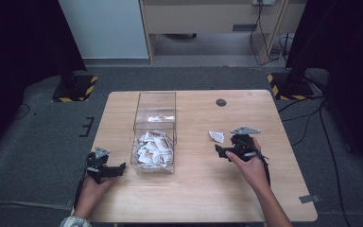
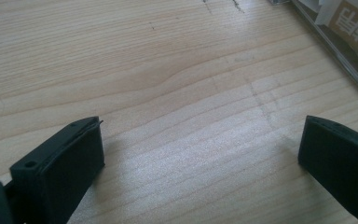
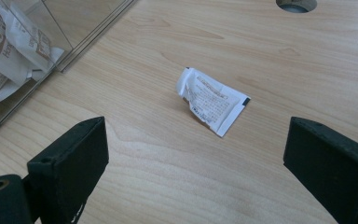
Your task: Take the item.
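Your overhead light falls evenly on the pale wooden table [image 1: 203, 189], while the room's left and right edges sink into near black. You get white glare on the clear plastic box [image 1: 155, 101], soft shadows beside the black jaws, and slightly blurred near jaws in both gripper views.

Lab: hazard-taped stand bases [image 1: 73, 88], floor cables [image 1: 307, 111], carpet.

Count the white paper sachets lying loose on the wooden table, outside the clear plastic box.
1. The white paper sachet lies on the light wooden table, right of the clear plastic box, ahead of the open right gripper. The box could hide others behind it.
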### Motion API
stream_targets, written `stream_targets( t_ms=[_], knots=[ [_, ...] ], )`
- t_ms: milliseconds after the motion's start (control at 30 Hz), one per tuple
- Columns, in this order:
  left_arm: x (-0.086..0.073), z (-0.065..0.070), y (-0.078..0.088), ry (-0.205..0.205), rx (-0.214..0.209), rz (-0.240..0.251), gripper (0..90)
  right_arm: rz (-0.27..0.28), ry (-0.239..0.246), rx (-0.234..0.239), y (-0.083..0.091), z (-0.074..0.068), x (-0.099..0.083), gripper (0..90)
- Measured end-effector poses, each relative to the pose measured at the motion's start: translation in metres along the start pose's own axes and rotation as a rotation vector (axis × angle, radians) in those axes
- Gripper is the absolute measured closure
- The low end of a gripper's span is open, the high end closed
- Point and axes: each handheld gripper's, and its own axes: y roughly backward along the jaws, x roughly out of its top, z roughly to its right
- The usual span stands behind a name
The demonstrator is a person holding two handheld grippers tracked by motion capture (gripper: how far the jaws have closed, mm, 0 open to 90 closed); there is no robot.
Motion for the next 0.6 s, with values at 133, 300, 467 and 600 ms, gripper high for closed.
stream_targets(
  t_ms=[133, 300, 467, 600],
  knots=[
    [0.000, 0.000, 0.000, -0.001, -0.001, 0.000, 0.0, -0.009, 0.002, 0.003, 0.002, -0.002, -0.008, 6.8],
    [0.000, 0.000, 0.000, -0.001, 0.000, 0.000, 0.0, -0.011, 0.003, 0.009, 0.004, -0.005, -0.022, 6.8],
    [0.000, 0.000, 0.000, -0.002, -0.001, 0.000, 0.0, -0.026, 0.005, 0.017, 0.007, -0.008, -0.035, 6.8],
    [0.000, 0.000, 0.000, -0.003, -0.002, -0.001, 0.0, -0.045, 0.012, 0.021, 0.011, -0.011, -0.046, 6.2]
  ],
)
